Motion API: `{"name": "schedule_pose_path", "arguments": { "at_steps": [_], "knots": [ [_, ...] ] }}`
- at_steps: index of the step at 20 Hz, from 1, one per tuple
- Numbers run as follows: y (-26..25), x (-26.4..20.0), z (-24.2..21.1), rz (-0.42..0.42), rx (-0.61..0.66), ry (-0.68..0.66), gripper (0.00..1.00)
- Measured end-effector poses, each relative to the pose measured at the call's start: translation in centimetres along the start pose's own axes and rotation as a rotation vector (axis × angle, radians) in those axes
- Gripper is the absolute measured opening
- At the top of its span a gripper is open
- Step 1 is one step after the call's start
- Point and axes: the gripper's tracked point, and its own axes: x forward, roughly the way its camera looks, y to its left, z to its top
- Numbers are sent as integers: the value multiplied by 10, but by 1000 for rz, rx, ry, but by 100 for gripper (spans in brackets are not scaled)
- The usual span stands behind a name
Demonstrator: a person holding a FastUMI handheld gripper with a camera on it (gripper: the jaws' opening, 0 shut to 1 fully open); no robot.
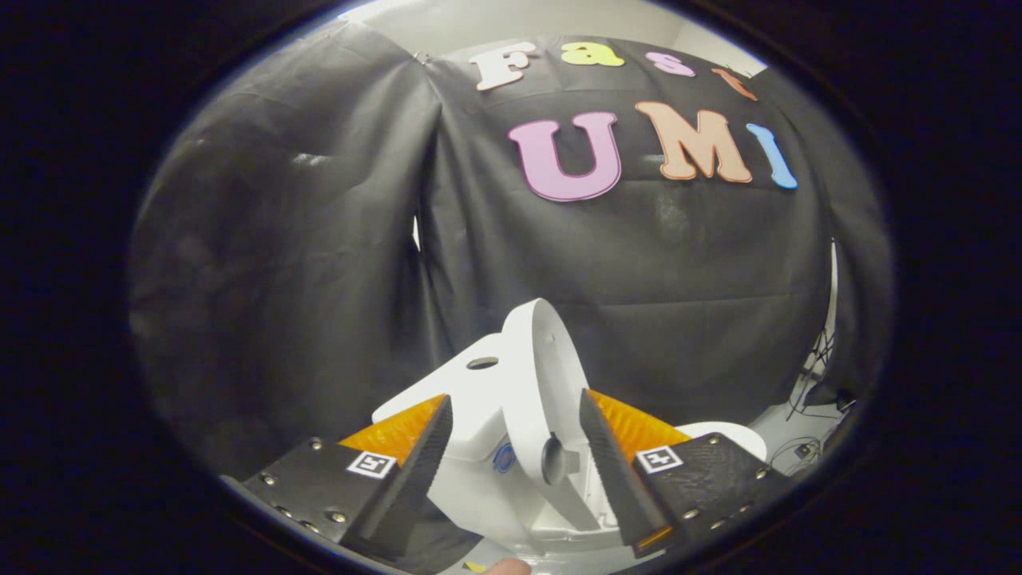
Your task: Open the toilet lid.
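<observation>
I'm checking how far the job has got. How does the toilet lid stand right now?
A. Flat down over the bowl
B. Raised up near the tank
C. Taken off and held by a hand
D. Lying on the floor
B: the lid stands raised on edge beside the tank, in the gap between the fingers of the open gripper, neither of which presses on it.

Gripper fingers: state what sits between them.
In the gripper view, the raised white toilet lid stands edge-on between the open gripper fingers, with the tank just behind it.
</observation>
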Motion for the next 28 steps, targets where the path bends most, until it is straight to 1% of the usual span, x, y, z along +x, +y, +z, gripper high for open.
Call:
{"name": "schedule_pose_path", "arguments": {
  "at_steps": [1,4,10,12,15,28],
  "knots": [
    [-5,-2,3,-4,6,-7,97],
    [-22,-6,12,-14,-1,-18,99],
    [-56,-13,26,-32,-71,-54,99],
    [-63,-11,22,-19,-81,-50,99],
    [-81,-11,13,-27,-106,-21,99],
    [-172,-20,-8,-84,-80,10,99]
  ]
}}
